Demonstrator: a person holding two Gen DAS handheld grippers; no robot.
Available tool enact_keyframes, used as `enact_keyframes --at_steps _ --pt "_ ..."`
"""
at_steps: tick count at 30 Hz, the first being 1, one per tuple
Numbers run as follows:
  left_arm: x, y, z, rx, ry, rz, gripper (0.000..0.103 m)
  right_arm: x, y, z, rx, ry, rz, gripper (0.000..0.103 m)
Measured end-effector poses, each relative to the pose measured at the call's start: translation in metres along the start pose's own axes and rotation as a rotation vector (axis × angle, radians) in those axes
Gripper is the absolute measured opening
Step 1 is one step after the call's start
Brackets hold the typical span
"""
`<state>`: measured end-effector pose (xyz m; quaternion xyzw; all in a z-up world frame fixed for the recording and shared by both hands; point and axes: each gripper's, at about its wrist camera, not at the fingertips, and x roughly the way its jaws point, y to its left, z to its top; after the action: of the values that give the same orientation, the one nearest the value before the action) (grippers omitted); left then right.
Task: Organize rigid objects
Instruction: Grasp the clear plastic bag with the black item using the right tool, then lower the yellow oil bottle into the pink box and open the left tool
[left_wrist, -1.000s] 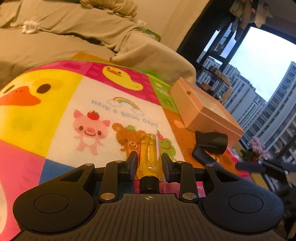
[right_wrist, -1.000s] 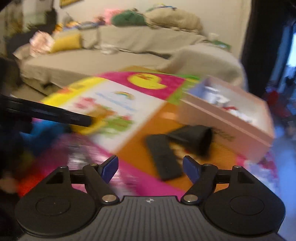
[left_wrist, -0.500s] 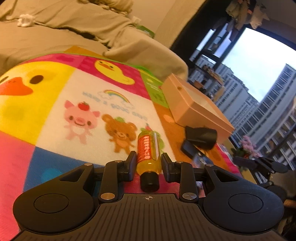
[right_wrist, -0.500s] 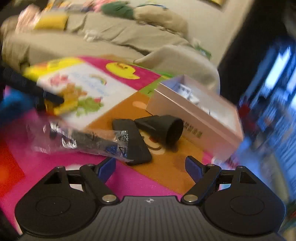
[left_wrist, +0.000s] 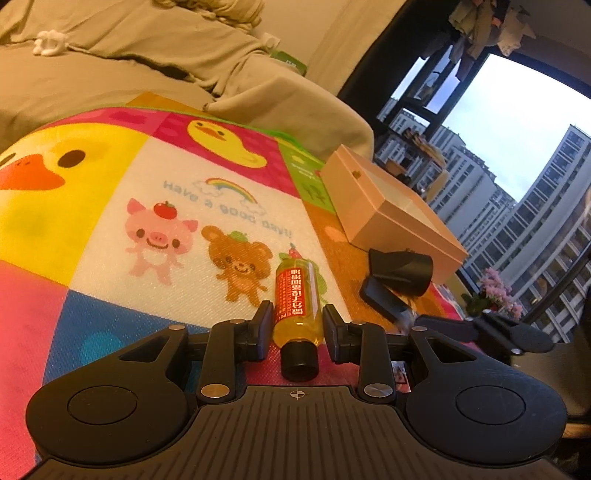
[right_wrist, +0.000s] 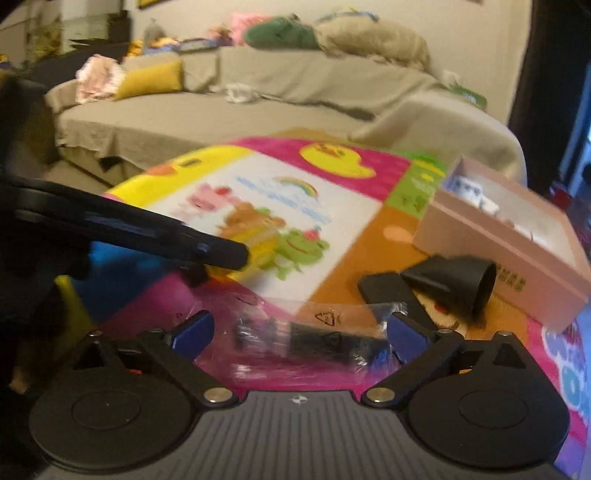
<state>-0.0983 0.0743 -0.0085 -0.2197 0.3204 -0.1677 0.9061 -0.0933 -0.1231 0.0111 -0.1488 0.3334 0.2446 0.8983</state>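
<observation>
1. Count, task items: one small yellow bottle (left_wrist: 295, 299) with a black cap; one clear plastic packet (right_wrist: 314, 339) holding a dark part; one flat black piece (right_wrist: 388, 291); one black cone-shaped nozzle (right_wrist: 461, 284); one open pink box (right_wrist: 517, 236).
2. Count, tools: two, the left gripper (left_wrist: 297, 325) and the right gripper (right_wrist: 299, 330).
3. Location: all items lie on one cartoon play mat (left_wrist: 110, 206). The bottle lies at the mat's near centre, cap toward the camera. The nozzle lies just in front of the box at the far right, with the flat piece beside it. The packet is on the pink patch, nearer than the flat piece.
4. Left gripper: its black fingers (left_wrist: 264, 321) are closed against both sides of the bottle, gripping it low on the mat.
5. Right gripper: its jaws have just been opening and stand wide apart. The packet lies between the blue pads (right_wrist: 194, 332); no pad presses on it.
6. Change, right view: half a second ago the packet lay further ahead of the jaws; it now sits between them, and the box appears closer.
7. Change, left view: the bottle is gripped as before; framing has shifted only slightly.
8. Writing: the mat reads "Have a good day!". The bottle's red label carries characters, not legible. The packet bears triangle symbols. Print on the box's near side is too blurred to read.
9. Surroundings: one beige covered sofa (right_wrist: 258, 99) stands beyond the mat.
</observation>
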Motion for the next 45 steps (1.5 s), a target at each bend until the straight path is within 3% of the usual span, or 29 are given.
enact_keyframes --at_steps 4,6,8,11,13,15,16,17,19,22,27,33,35,39,45 --pt "0.000 -0.004 0.000 0.016 0.003 0.011 0.032 0.002 -0.013 -0.002 0.100 0.023 0.047 0.097" --pt "0.003 -0.010 0.002 0.061 0.020 0.021 0.032 -0.002 -0.014 -0.004 0.092 0.024 0.054 0.084" --pt "0.006 -0.023 0.003 0.155 0.041 0.059 0.033 -0.012 -0.012 -0.005 0.055 0.018 0.070 0.060" --pt "0.013 -0.043 0.001 0.295 0.061 0.142 0.033 -0.027 -0.008 -0.006 -0.002 -0.005 0.035 0.042" --pt "0.016 -0.054 -0.003 0.367 0.069 0.177 0.032 -0.035 -0.011 -0.007 -0.008 -0.015 0.019 0.040" --pt "0.017 -0.059 -0.006 0.410 0.077 0.178 0.032 -0.039 -0.018 -0.010 0.006 -0.018 0.030 0.040" --pt "0.017 -0.060 -0.007 0.413 0.080 0.172 0.032 -0.039 -0.022 -0.012 0.022 -0.014 0.037 0.048" --pt "0.016 -0.060 -0.008 0.413 0.082 0.170 0.032 -0.039 -0.025 -0.014 0.043 -0.012 0.033 0.068" --pt "0.015 -0.060 -0.011 0.416 0.081 0.173 0.032 -0.038 -0.030 -0.020 0.091 -0.023 -0.001 0.092" --pt "0.013 -0.064 -0.016 0.440 0.078 0.184 0.032 -0.034 -0.033 -0.028 0.113 -0.037 -0.064 0.095" --pt "0.011 -0.065 -0.021 0.436 0.059 0.194 0.033 -0.020 -0.038 -0.026 0.149 -0.005 -0.058 0.103" --pt "0.006 -0.059 -0.024 0.409 0.026 0.158 0.032 -0.006 -0.046 -0.022 0.232 0.046 -0.044 0.103" --pt "0.006 -0.059 -0.024 0.404 0.025 0.162 0.032 -0.009 -0.045 -0.024 0.225 0.031 -0.042 0.092" --pt "0.004 -0.061 -0.018 0.399 0.048 0.152 0.032 -0.025 -0.046 -0.023 0.179 0.004 -0.043 0.092" --pt "-0.012 -0.075 0.015 0.426 0.045 0.096 0.032 -0.066 -0.068 -0.022 0.168 -0.101 -0.125 0.092"
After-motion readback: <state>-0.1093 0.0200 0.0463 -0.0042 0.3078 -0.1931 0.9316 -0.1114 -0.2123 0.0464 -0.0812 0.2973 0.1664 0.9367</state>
